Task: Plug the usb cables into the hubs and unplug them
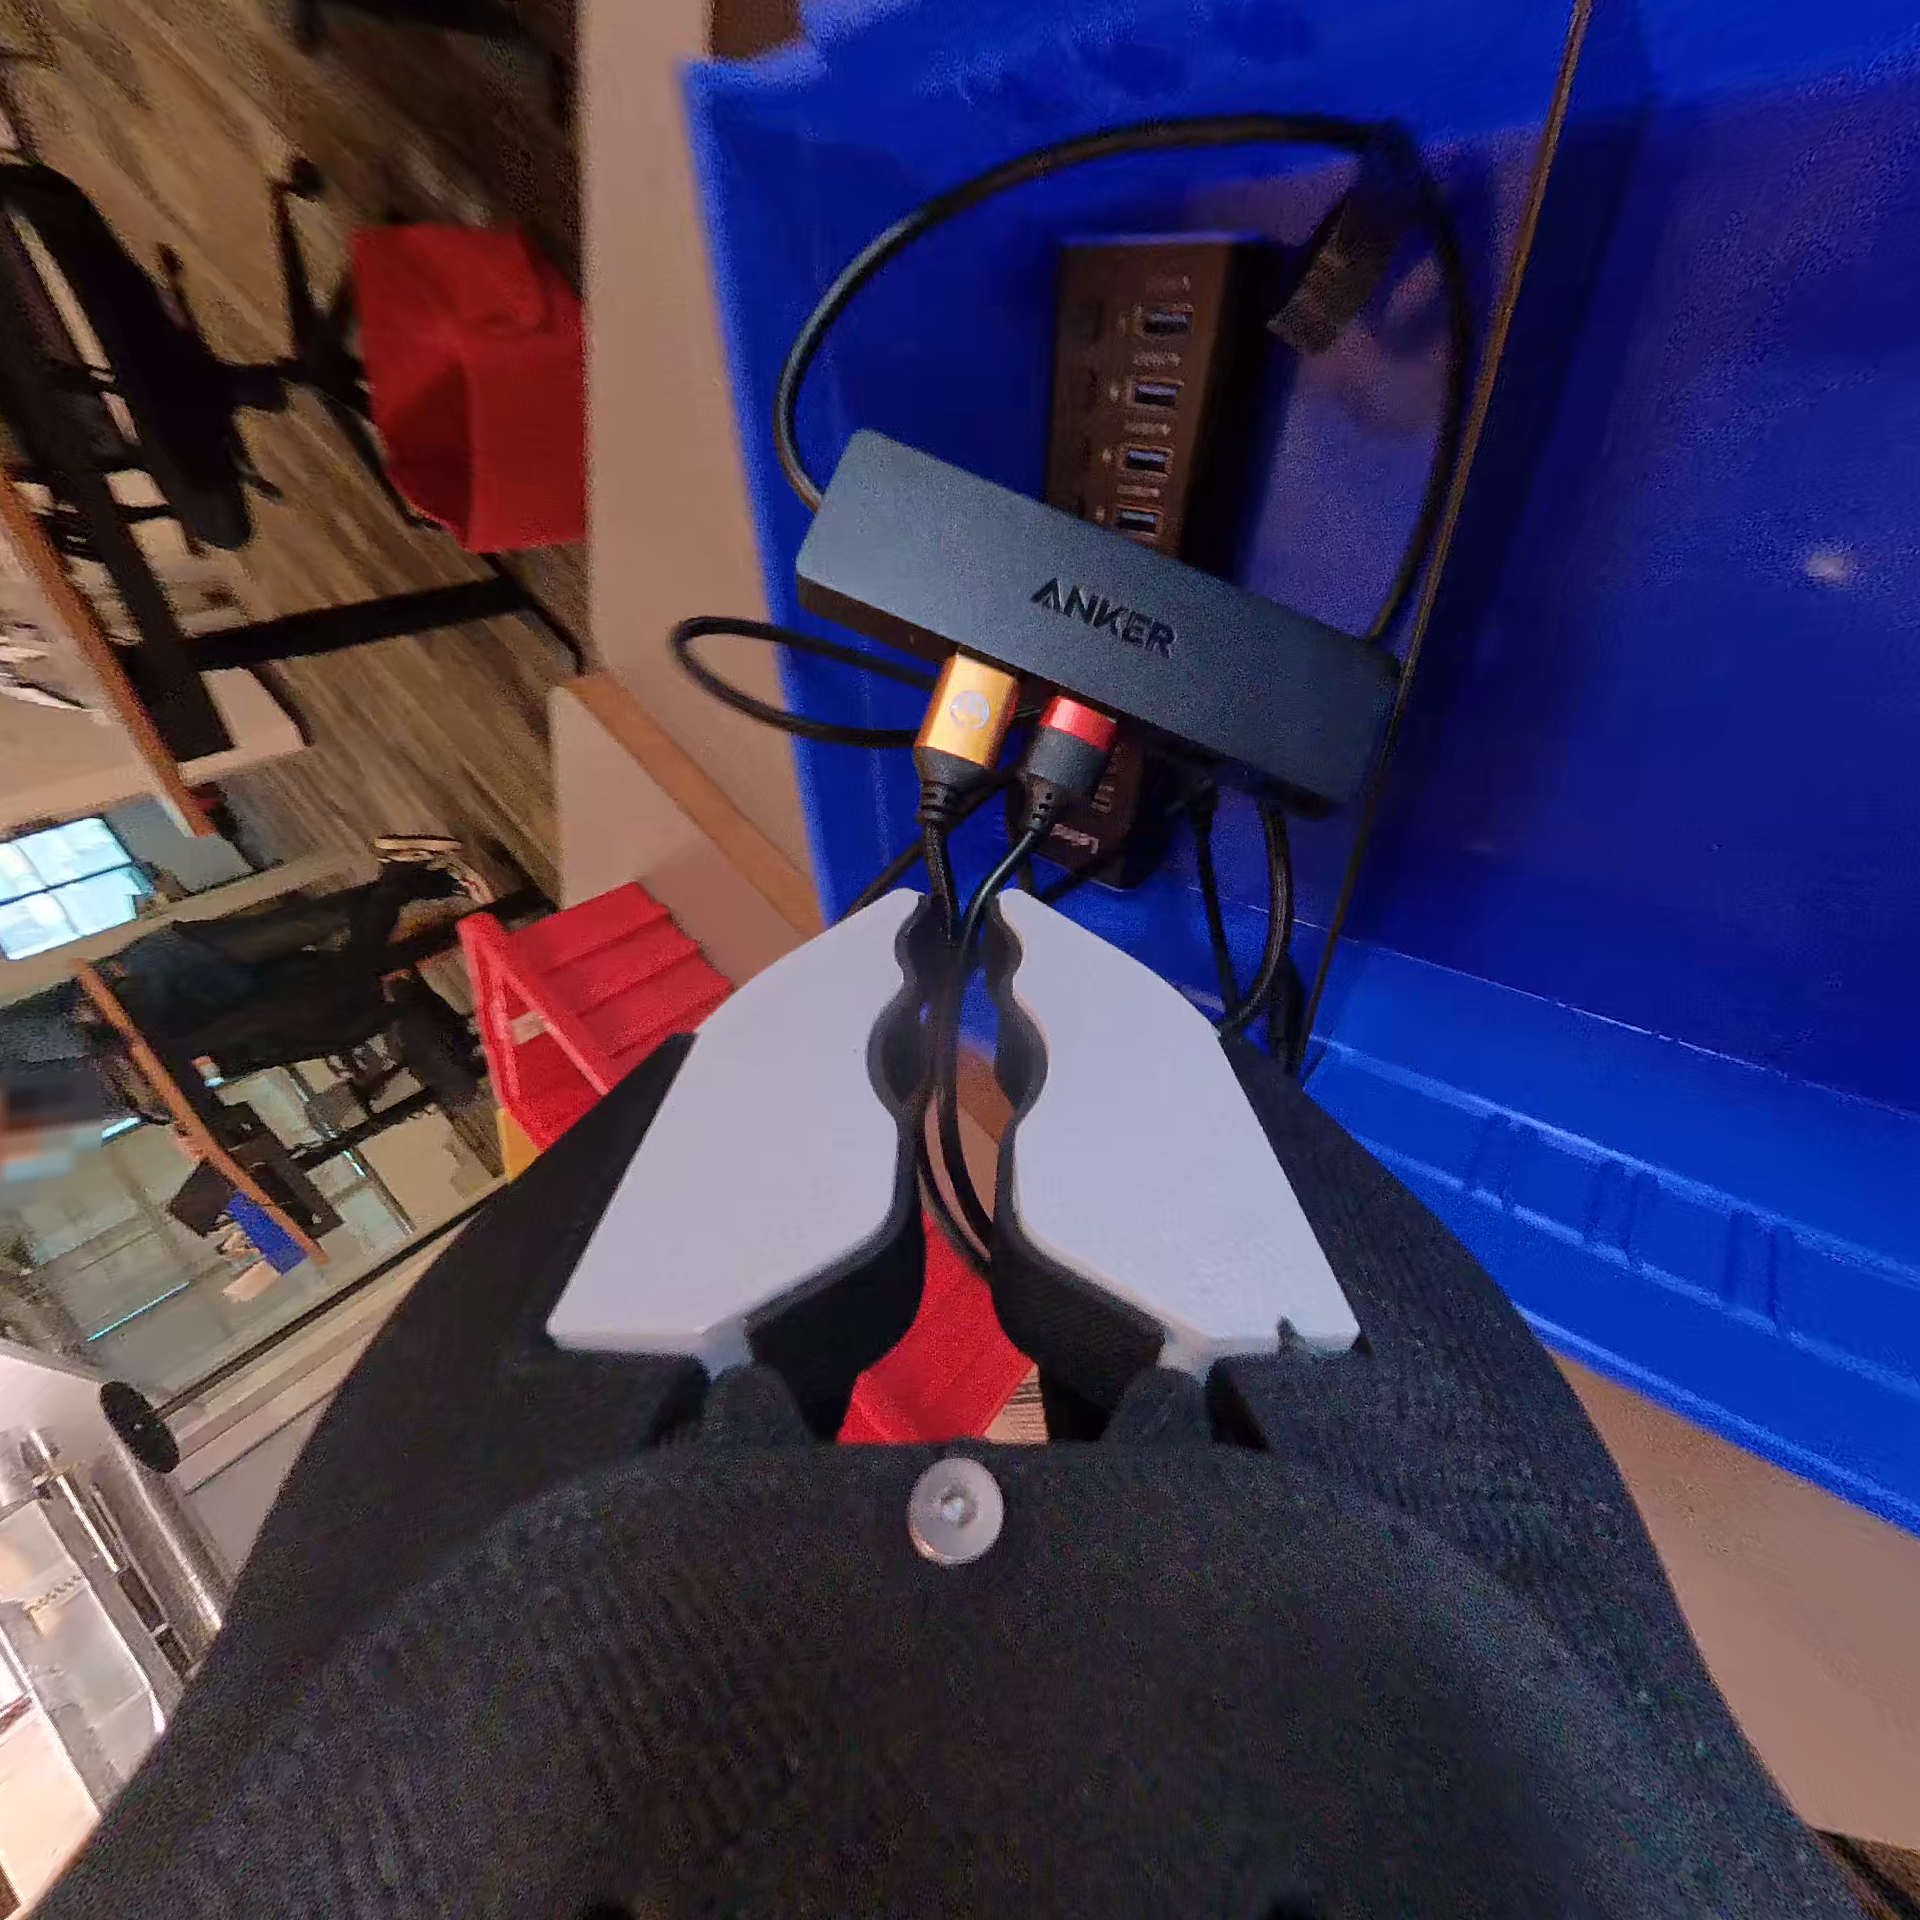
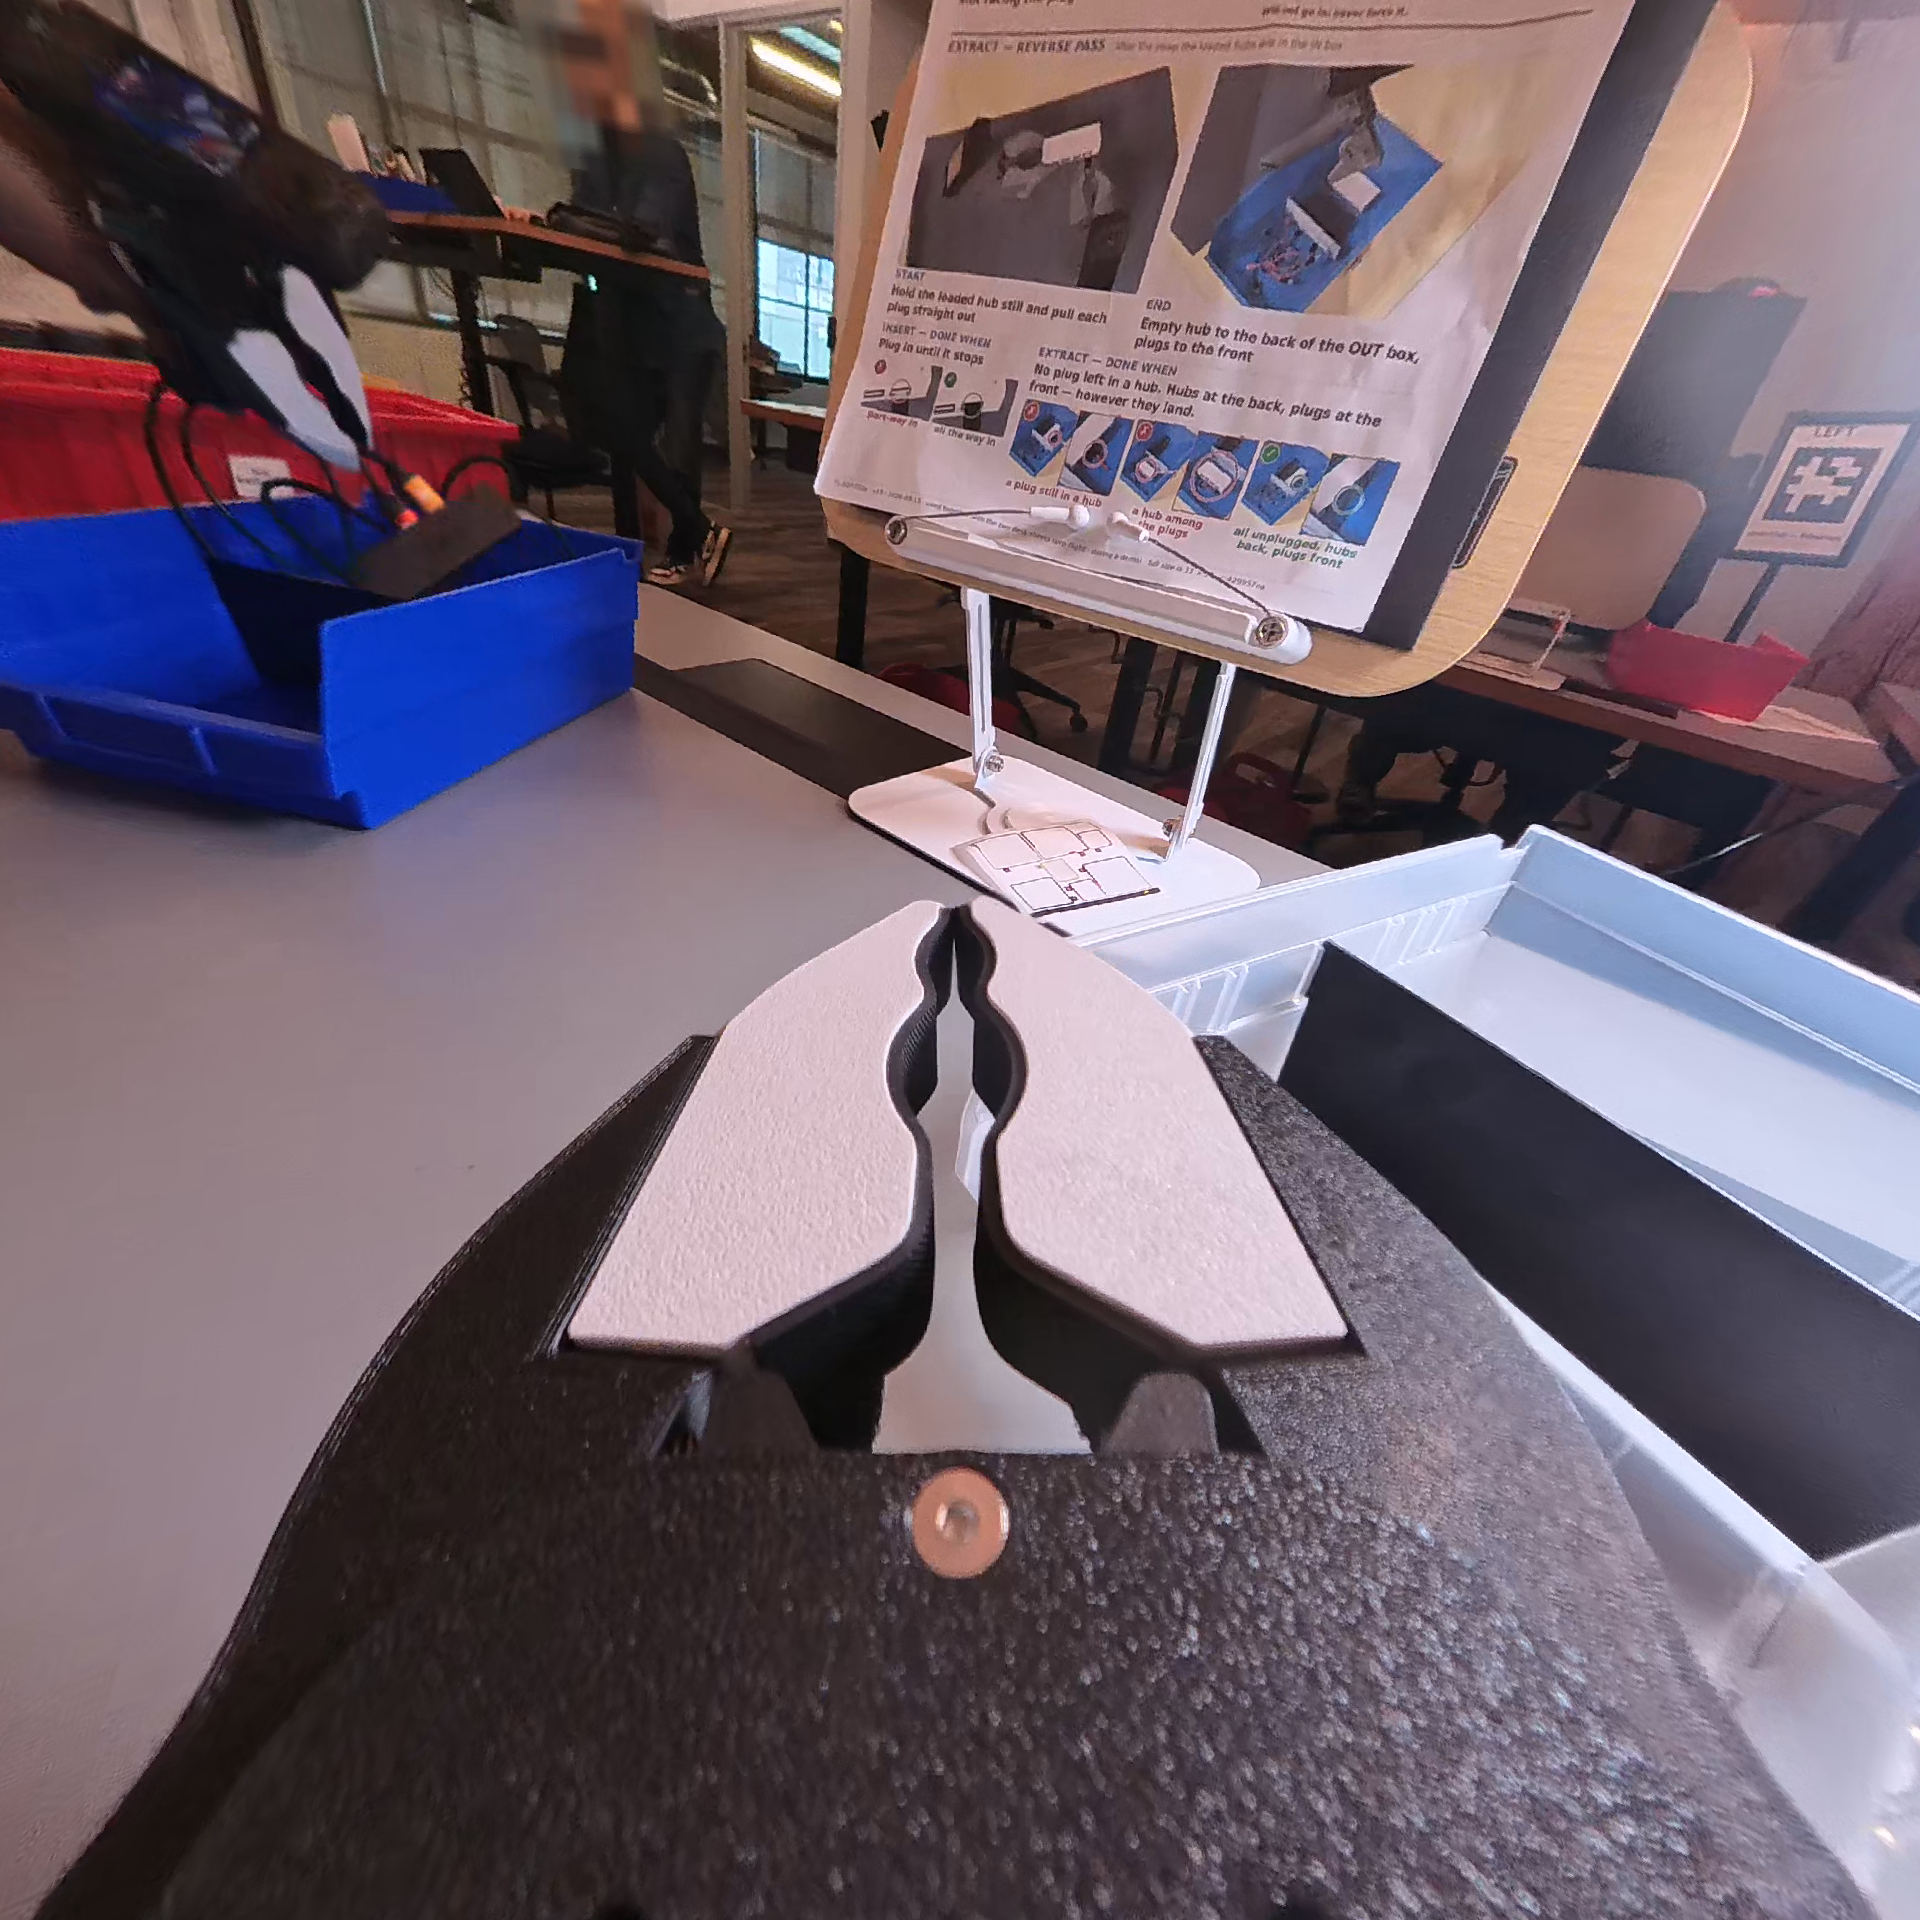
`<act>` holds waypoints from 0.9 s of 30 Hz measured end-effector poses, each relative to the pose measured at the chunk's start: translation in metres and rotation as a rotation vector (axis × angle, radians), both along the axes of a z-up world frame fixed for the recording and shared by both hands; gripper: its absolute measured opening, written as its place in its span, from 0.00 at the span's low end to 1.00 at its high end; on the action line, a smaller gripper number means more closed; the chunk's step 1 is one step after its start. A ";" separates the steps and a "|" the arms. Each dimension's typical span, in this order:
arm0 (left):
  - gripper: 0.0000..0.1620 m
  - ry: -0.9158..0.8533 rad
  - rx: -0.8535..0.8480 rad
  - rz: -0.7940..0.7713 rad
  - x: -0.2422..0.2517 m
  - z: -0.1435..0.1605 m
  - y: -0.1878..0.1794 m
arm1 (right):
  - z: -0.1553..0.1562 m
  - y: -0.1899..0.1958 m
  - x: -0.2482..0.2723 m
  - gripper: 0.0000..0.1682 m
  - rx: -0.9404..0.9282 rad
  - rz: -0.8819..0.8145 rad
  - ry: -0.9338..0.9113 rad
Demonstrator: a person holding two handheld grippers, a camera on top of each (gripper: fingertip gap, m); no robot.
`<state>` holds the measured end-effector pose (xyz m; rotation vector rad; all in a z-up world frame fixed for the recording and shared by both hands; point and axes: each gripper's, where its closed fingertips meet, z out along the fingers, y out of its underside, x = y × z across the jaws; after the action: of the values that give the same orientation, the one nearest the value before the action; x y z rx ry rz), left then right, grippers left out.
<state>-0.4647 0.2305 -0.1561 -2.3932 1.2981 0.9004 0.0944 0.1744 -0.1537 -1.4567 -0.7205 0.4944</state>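
The black hub is hanging over the blue bin, an orange plug and a red plug sitting in it. The left hand-held gripper is pinching their two cables. The right hand-held gripper, nearly closed and empty, is hovering over the grey counter beside a white bin.

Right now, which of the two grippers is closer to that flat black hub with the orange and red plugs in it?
Left. The left gripper is shut on the two cables just below the hub over the blue bin. The right gripper hovers across the table by the white bin.
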 end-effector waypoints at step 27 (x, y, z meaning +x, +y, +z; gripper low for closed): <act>0.04 -0.333 0.554 -0.323 0.173 0.144 -0.092 | 0.001 -0.061 -0.099 0.06 0.145 0.233 -0.178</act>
<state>-0.2921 0.1390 -0.0117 -1.7523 1.0853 0.6272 -0.0043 0.1130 -0.1528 -1.2982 -1.0548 0.4831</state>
